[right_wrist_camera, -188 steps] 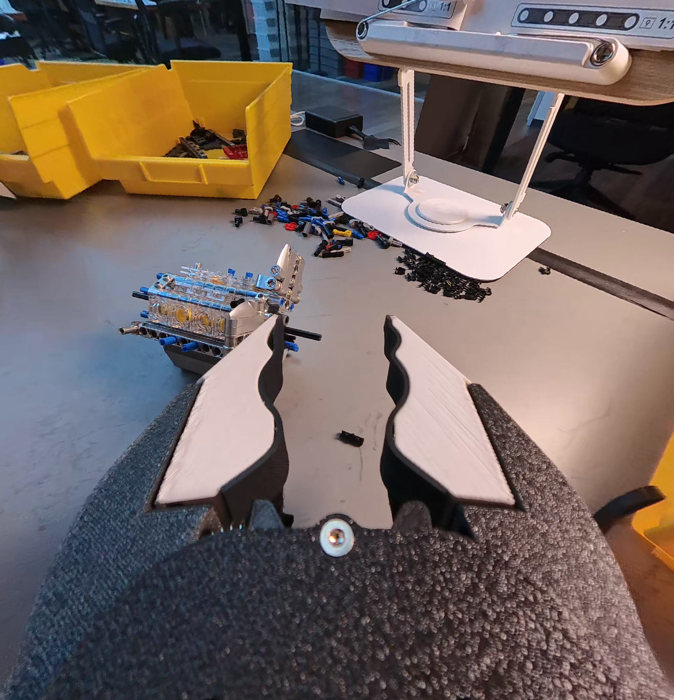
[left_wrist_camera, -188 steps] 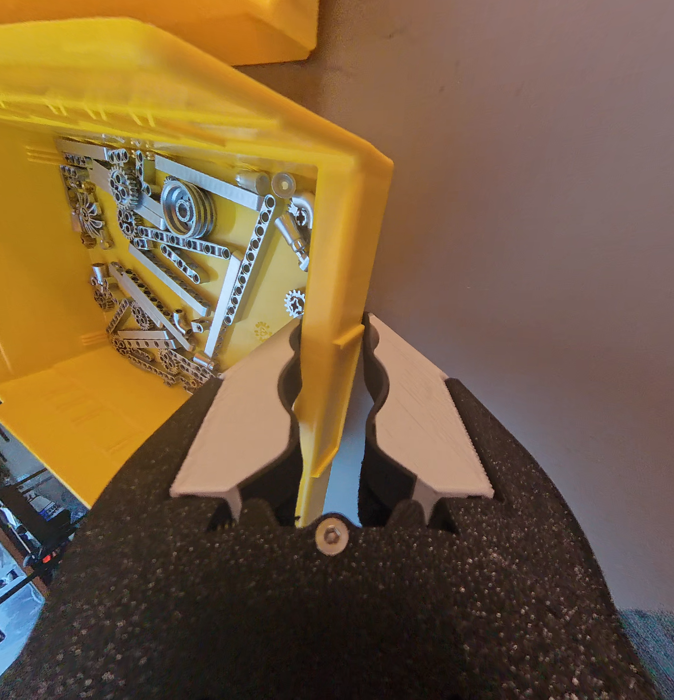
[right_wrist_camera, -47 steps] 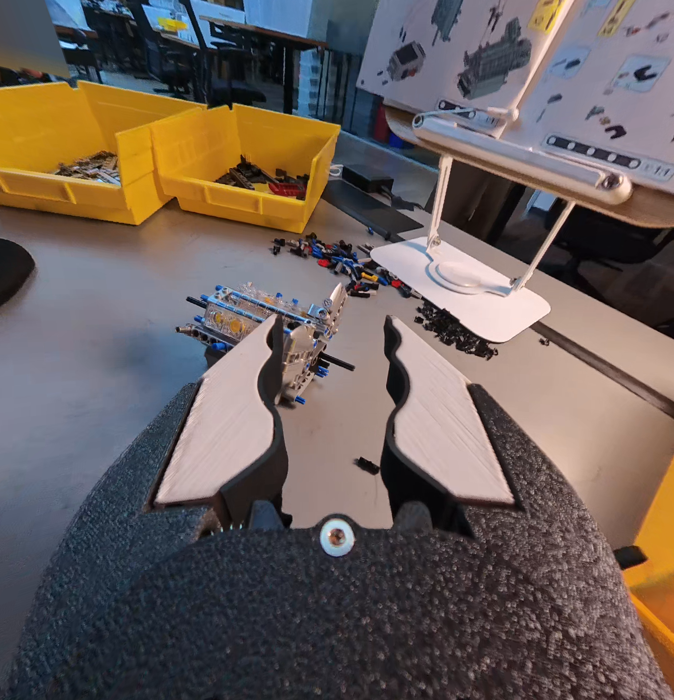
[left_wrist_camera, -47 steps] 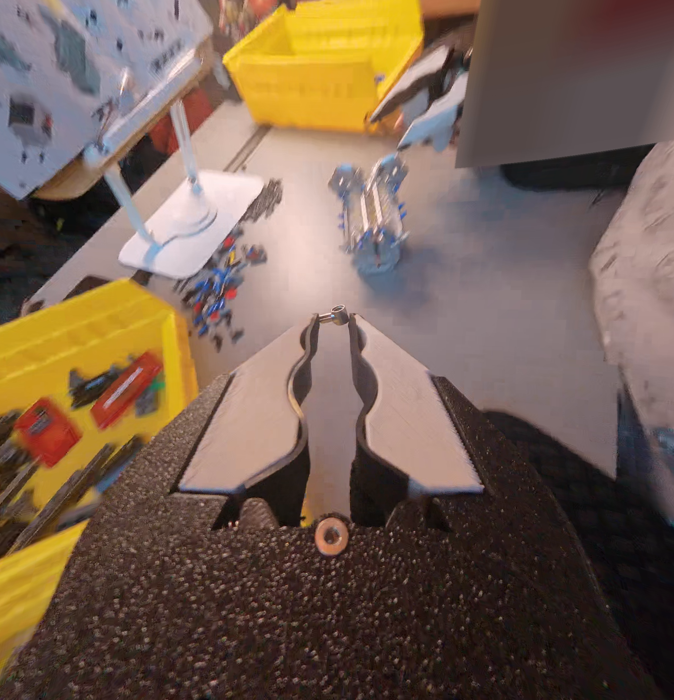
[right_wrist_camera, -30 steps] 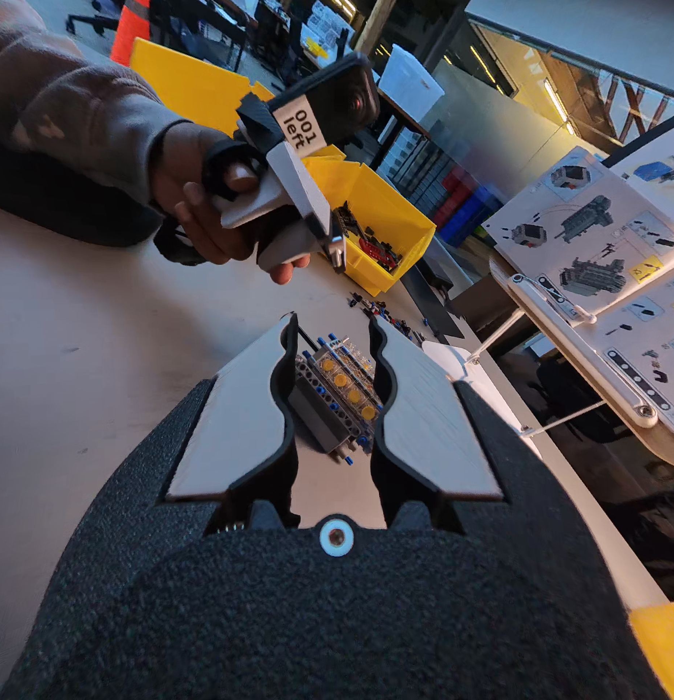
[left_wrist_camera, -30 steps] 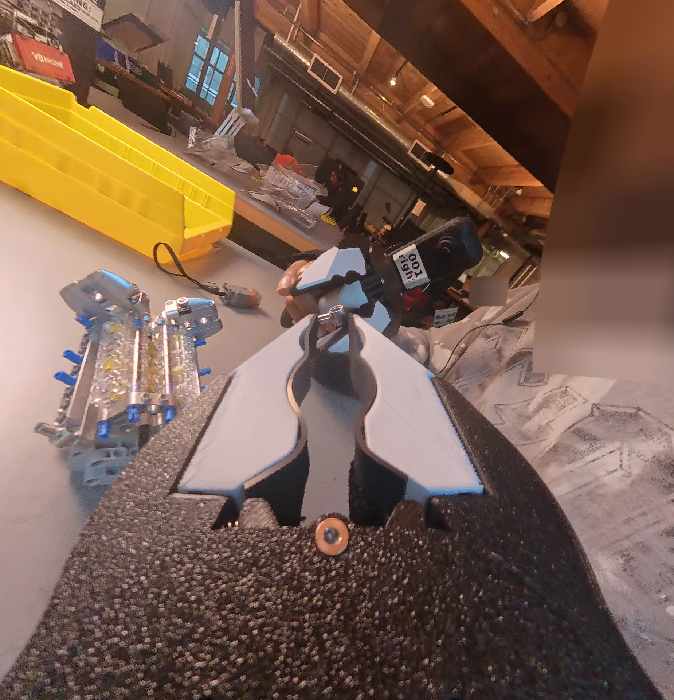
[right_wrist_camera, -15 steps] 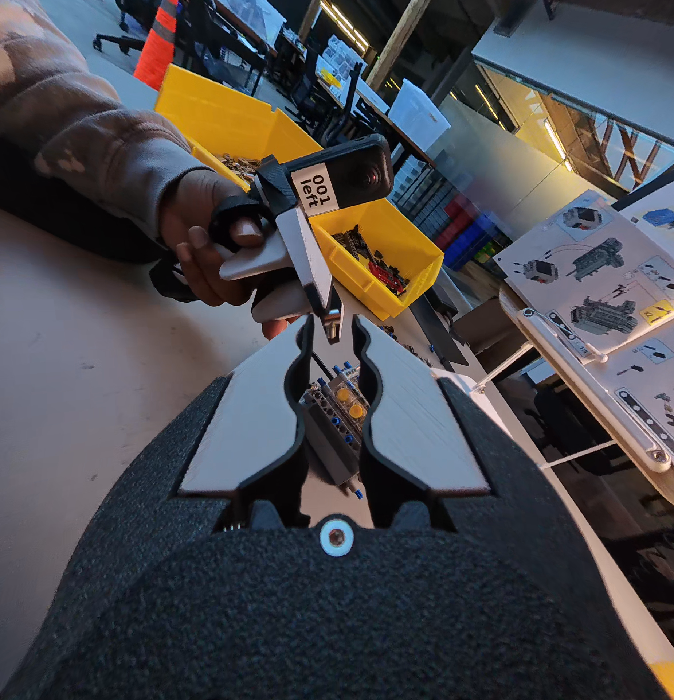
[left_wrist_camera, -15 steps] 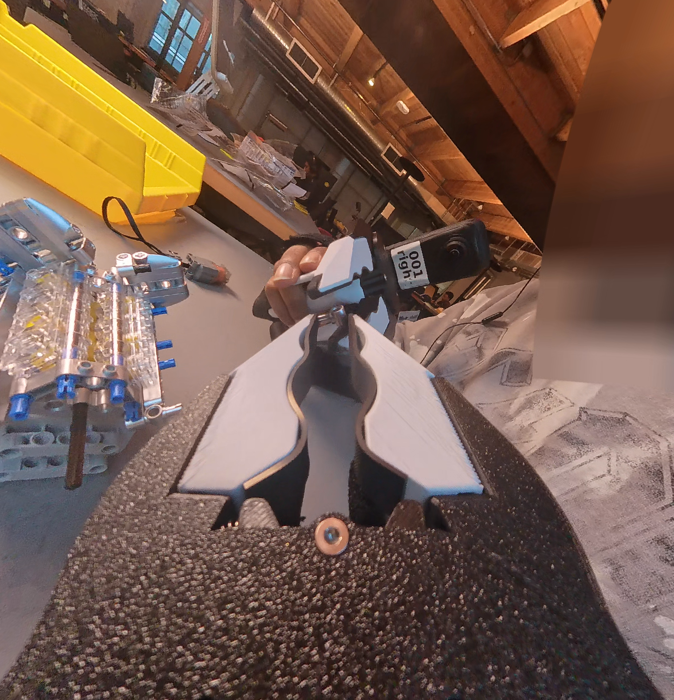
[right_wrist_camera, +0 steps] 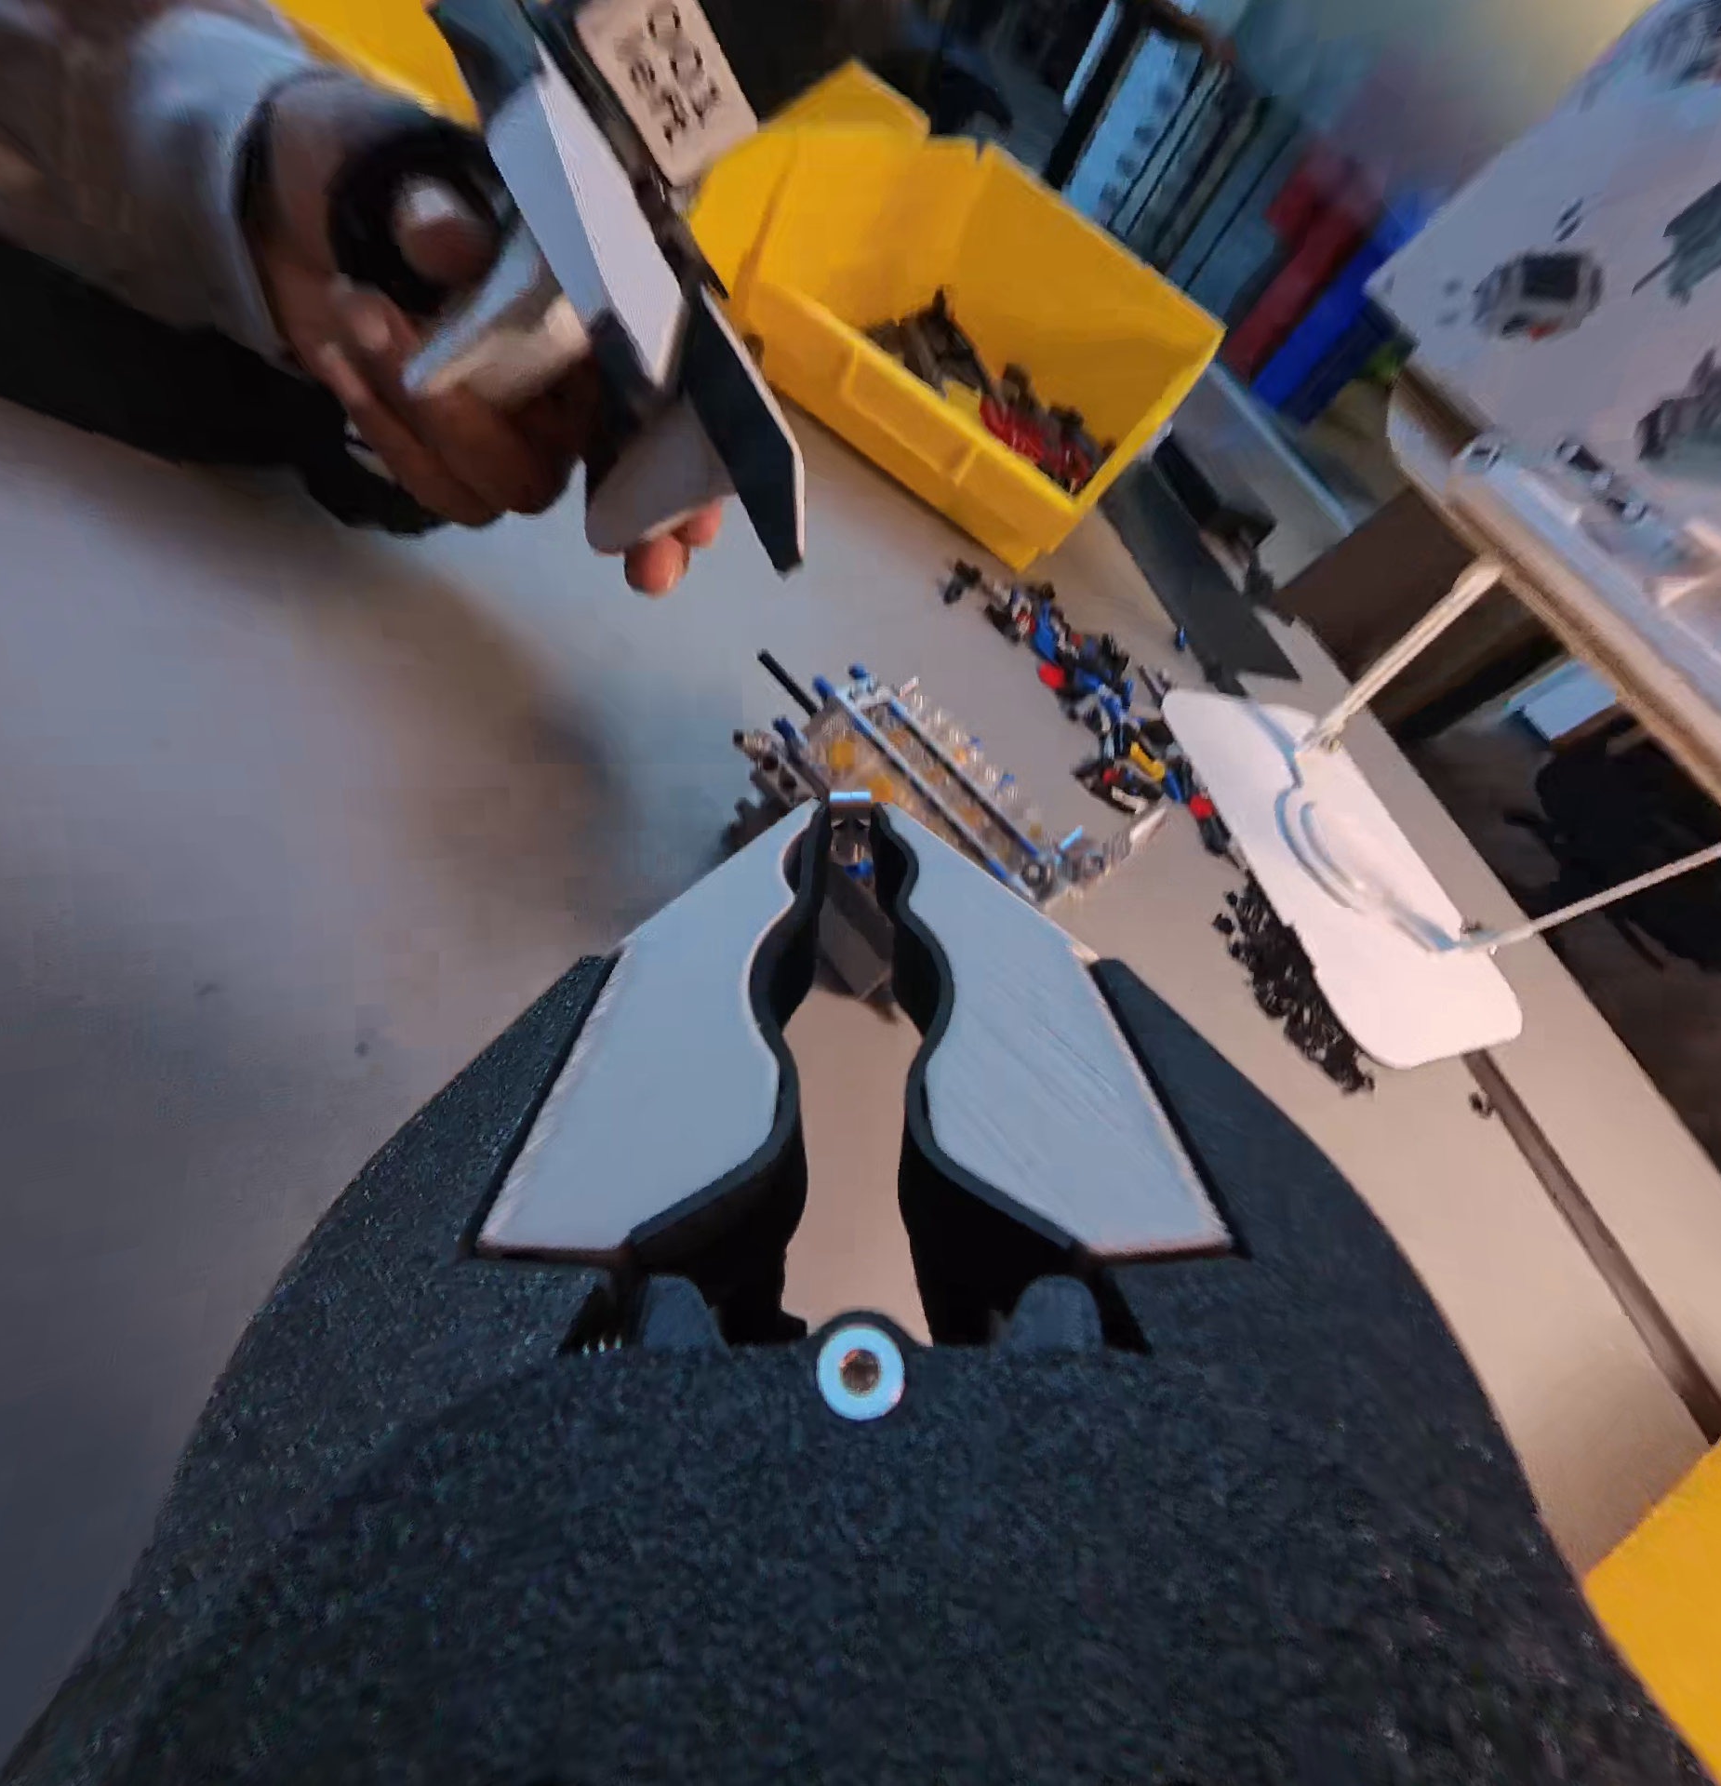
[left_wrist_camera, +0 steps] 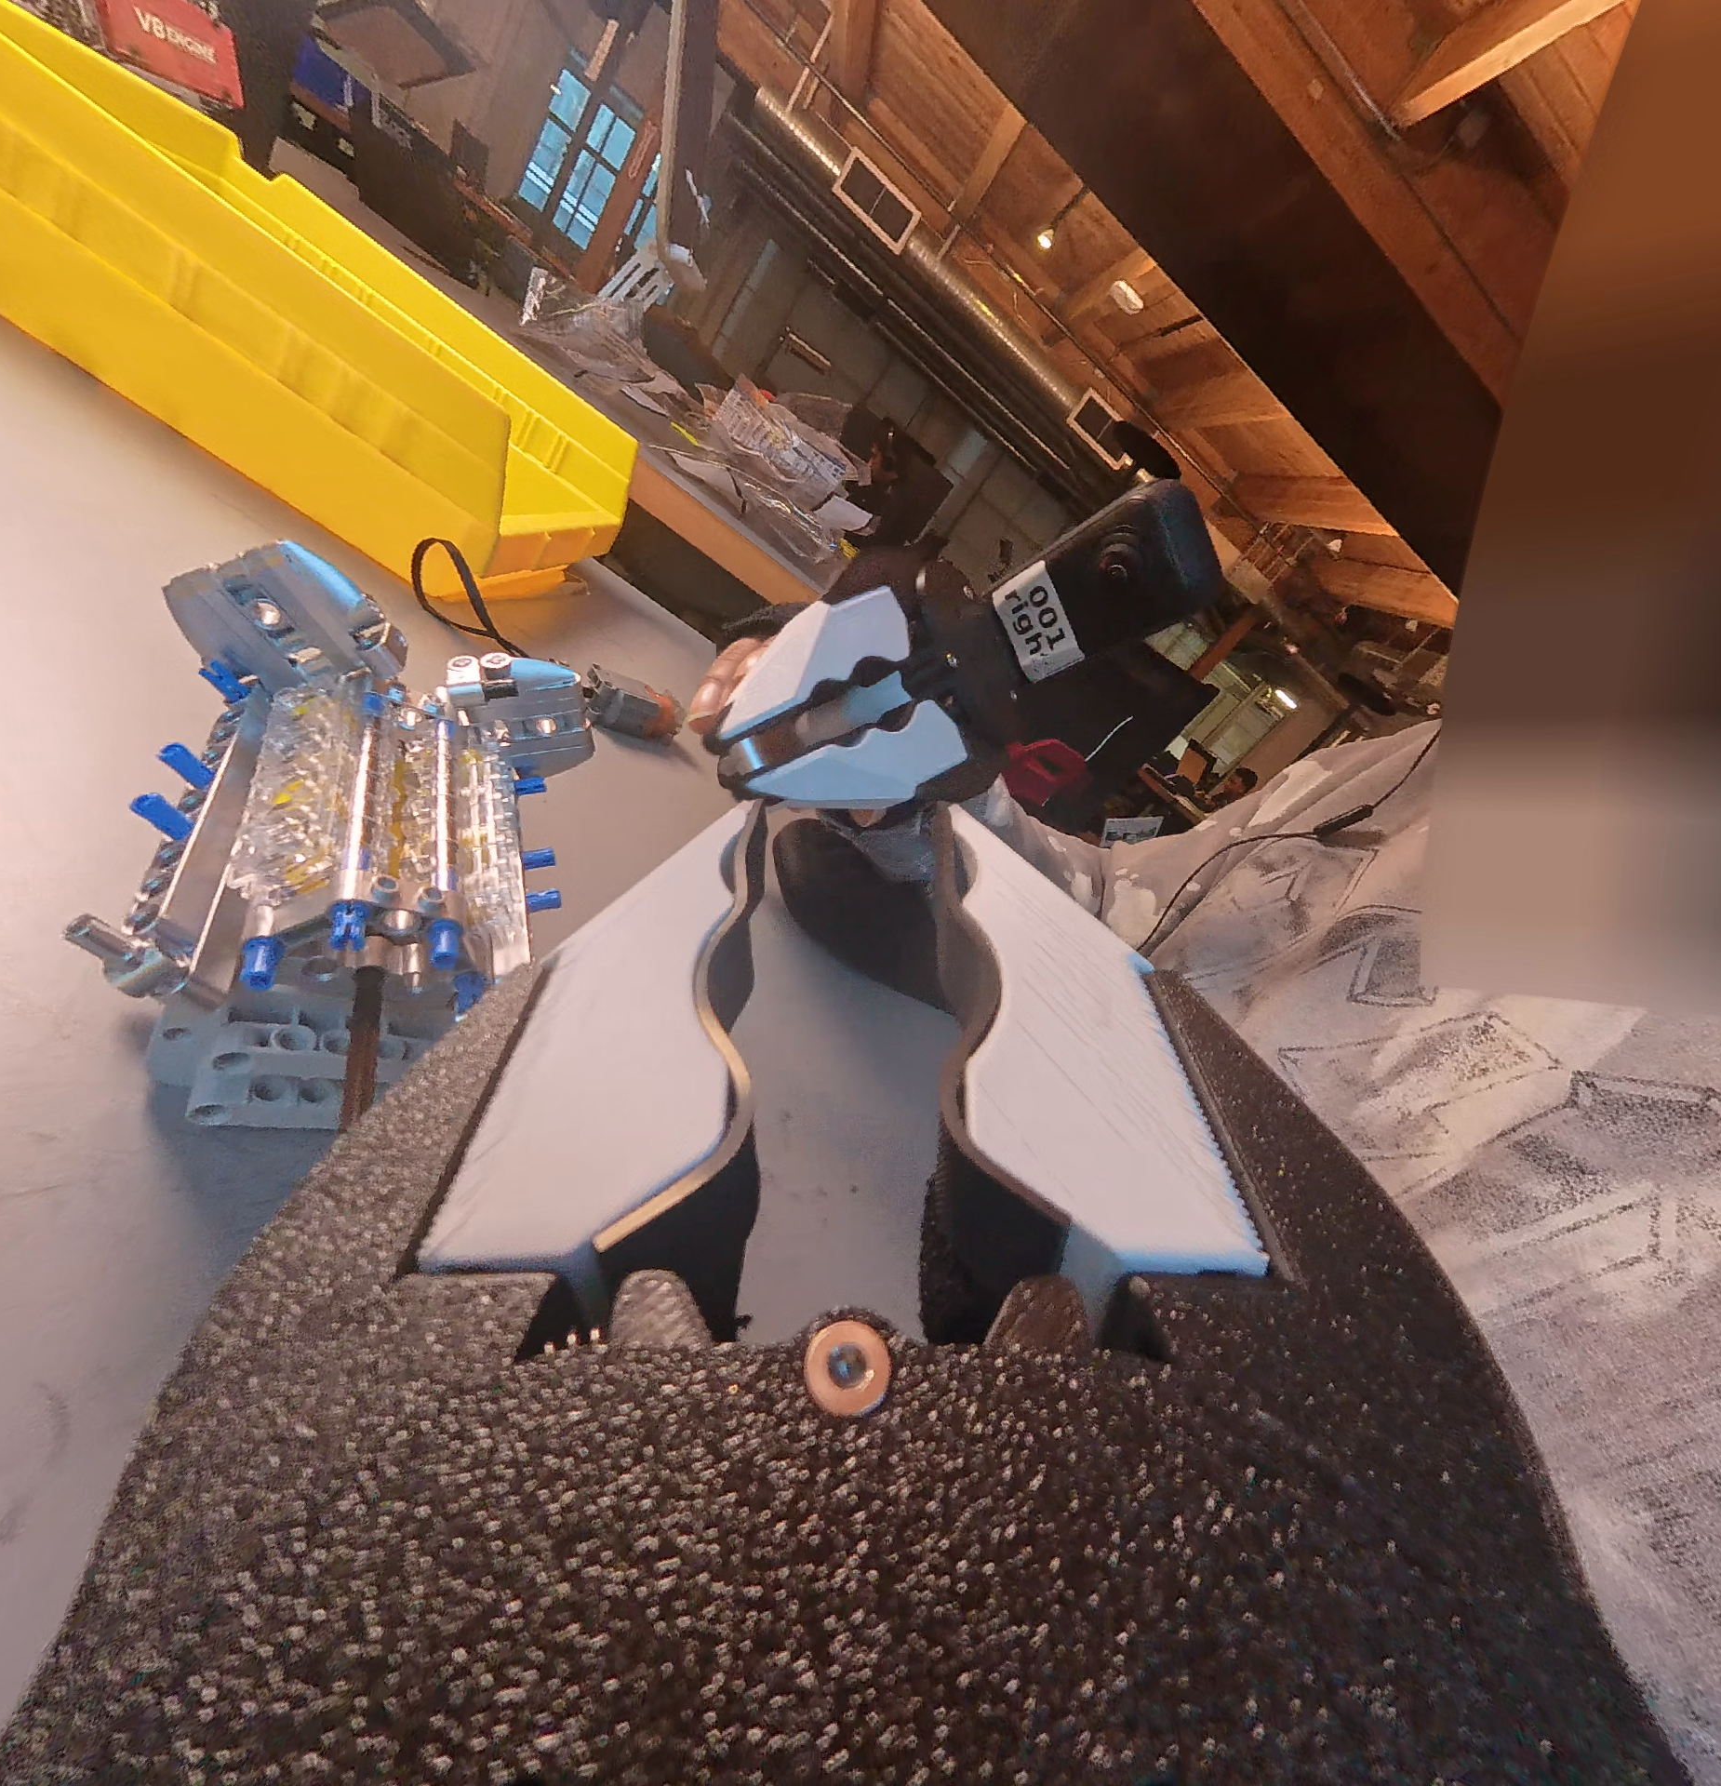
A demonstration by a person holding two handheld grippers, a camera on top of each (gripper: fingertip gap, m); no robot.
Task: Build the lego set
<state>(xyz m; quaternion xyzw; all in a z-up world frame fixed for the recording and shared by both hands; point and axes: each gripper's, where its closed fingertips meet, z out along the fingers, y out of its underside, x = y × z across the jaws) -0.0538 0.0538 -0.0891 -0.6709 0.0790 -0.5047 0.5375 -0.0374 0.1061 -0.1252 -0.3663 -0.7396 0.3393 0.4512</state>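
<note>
Small grey piece (right_wrist_camera: 849, 798) passed to right gripper (right_wrist_camera: 847, 821), engine model (right_wrist_camera: 919, 773) beyond

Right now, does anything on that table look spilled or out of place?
Yes: coloured small parts lie scattered on the table beside the white stand base, not in the yellow bin, and black pins spill along the base's edge. The right tongs pinch a small grey piece.

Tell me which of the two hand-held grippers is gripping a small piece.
The right hand-held gripper: its fingertips pinch a small grey piece. The left hand-held gripper stands open, nothing between its fingers.
</note>
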